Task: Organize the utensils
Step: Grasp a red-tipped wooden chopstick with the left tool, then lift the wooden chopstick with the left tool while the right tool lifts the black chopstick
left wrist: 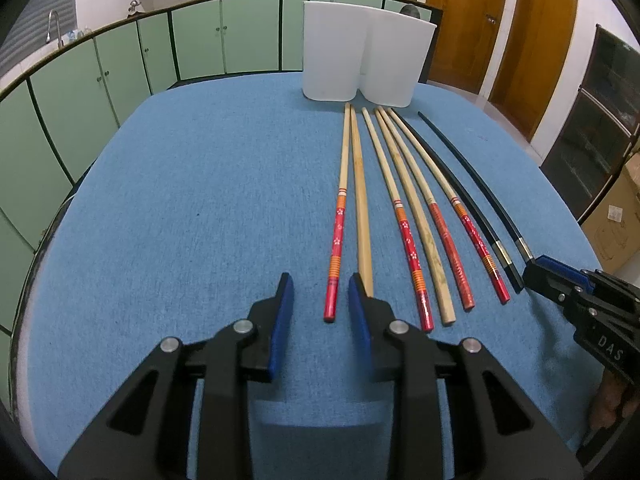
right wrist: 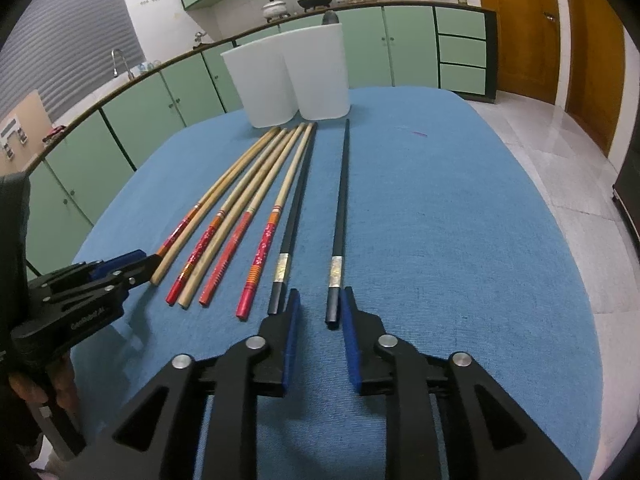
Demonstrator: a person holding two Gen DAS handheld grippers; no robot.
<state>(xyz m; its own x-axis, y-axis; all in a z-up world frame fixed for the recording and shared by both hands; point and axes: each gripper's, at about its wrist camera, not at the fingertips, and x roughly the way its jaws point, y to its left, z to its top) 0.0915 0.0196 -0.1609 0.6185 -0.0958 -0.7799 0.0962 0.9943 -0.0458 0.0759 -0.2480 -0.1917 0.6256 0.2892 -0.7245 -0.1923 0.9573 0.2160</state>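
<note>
Several chopsticks lie side by side on the blue table (left wrist: 200, 200): red-handled ones (left wrist: 335, 248), plain bamboo ones (left wrist: 362, 216) and two black ones (left wrist: 472, 200). My left gripper (left wrist: 320, 292) is open, its jaws on either side of the end of the leftmost red-handled chopstick. My right gripper (right wrist: 318, 312) is open, with the end of the rightmost black chopstick (right wrist: 338, 248) between its jaws, close to the right pad. Two white containers (left wrist: 340, 52) stand at the far ends of the chopsticks; they also show in the right wrist view (right wrist: 296, 76).
The table's edge curves close on the left (left wrist: 60, 216) and right (right wrist: 580, 280). Green kitchen cabinets (left wrist: 120, 68) run behind. Brown doors (left wrist: 520, 28) and a tiled floor (right wrist: 560, 152) lie to the right. A cardboard box (left wrist: 616, 220) stands beside the table.
</note>
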